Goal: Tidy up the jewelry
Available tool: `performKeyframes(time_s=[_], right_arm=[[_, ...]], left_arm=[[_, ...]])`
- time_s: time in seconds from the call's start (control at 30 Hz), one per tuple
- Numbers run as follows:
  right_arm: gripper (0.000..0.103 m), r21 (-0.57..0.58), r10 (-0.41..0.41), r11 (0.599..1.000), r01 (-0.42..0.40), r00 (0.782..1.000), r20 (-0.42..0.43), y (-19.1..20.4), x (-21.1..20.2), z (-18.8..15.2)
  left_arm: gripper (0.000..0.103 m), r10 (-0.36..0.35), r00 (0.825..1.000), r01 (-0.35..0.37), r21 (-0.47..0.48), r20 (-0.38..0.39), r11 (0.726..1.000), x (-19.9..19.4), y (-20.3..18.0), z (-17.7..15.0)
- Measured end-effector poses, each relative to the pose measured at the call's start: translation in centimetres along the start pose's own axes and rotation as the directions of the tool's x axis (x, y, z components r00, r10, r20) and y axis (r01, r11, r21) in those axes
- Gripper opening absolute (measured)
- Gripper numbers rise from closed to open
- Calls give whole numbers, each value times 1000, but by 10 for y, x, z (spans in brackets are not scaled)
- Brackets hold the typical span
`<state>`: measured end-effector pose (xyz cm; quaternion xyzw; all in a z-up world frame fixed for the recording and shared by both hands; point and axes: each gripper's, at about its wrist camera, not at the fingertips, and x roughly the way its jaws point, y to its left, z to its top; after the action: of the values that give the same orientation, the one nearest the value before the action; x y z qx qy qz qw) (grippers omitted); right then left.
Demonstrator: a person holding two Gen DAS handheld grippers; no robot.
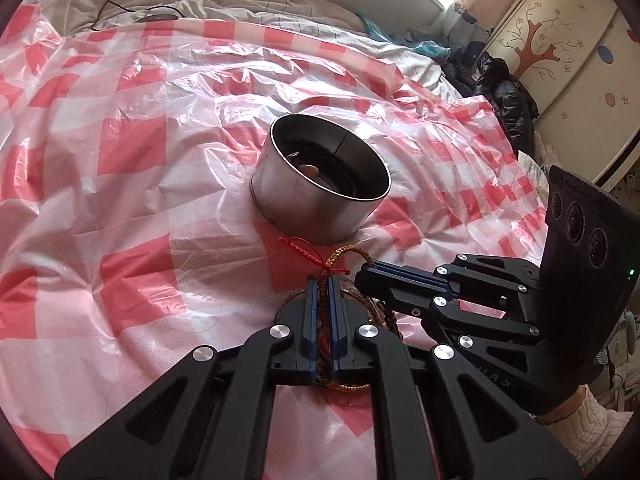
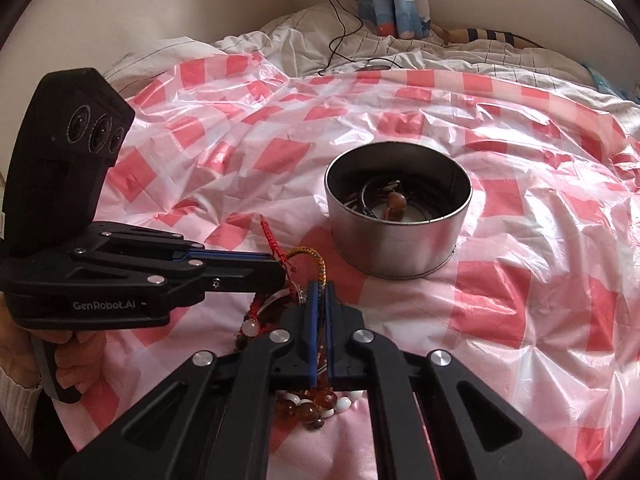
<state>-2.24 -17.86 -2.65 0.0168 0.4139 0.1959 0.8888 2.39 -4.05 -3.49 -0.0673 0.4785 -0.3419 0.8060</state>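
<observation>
A round metal tin [image 1: 320, 184] stands on the pink checked plastic sheet; it holds a brown bead piece [image 2: 396, 202] and dark cords. A tangle of jewelry lies in front of it: a red braided cord [image 1: 306, 254], a multicolour braided bracelet [image 2: 318, 266] and amber and white beads [image 2: 316, 404]. My left gripper [image 1: 322, 280] is shut on the red cord and braids. My right gripper [image 2: 320, 286] is shut on the multicolour bracelet. The two grippers meet over the tangle; the right one shows in the left wrist view [image 1: 368, 272], the left one in the right wrist view [image 2: 280, 264].
The sheet [image 1: 140, 140] covers a bed with rumpled white bedding [image 2: 280, 40] behind. A black cable [image 2: 340, 20] runs across the bedding. A painted wardrobe [image 1: 568, 60] and dark clothes [image 1: 508, 96] stand at the right.
</observation>
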Motion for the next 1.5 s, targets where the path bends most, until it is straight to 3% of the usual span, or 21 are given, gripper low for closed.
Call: performKeyframes(time_s=[0.2,0.37,0.5,0.63,0.87,0.97,1.1,1.23,1.3,1.37,1.4,1.5], right_arm=[[4,22,84,996,-86,992,91,-4,-29,8],[4,52,87,994,-93,991,101,-11,-34,13],[4,39,95,994,-99,991,89,-6,-32,12],[4,19,107,994,-109,991,74,0,-28,9],[4,-3,78,997,-78,997,11,7,-14,2],[4,6,73,997,-73,997,4,4,-12,0],[4,5,69,998,-69,998,-4,4,-10,-1],[4,8,69,998,-69,998,-4,3,-9,-1],[4,10,70,998,-70,998,-7,3,-8,-1],[4,16,72,997,-72,997,-8,1,-8,-1],[4,19,74,997,-74,997,-8,0,-8,-1],[4,40,83,996,-83,997,-7,-4,-9,-1]], left_arm=[[4,-109,990,110,-4,87,994,-30,1,7],[4,-183,974,189,-28,129,982,-45,8,10],[5,-159,981,164,-39,111,986,-41,9,8],[6,-88,994,90,-34,66,995,-31,10,6],[5,-62,994,67,-56,90,996,-32,19,6],[0,-62,992,68,-50,112,996,-37,19,7],[0,-95,987,102,-47,133,994,-42,19,8],[0,-62,997,62,-2,42,998,-32,14,6],[8,-97,995,98,30,-38,995,-22,6,2],[45,-111,991,117,78,-73,990,-17,-7,-4],[53,-118,990,125,93,-78,988,-16,-12,-6],[60,-120,989,126,67,-84,990,-12,-13,-7]])
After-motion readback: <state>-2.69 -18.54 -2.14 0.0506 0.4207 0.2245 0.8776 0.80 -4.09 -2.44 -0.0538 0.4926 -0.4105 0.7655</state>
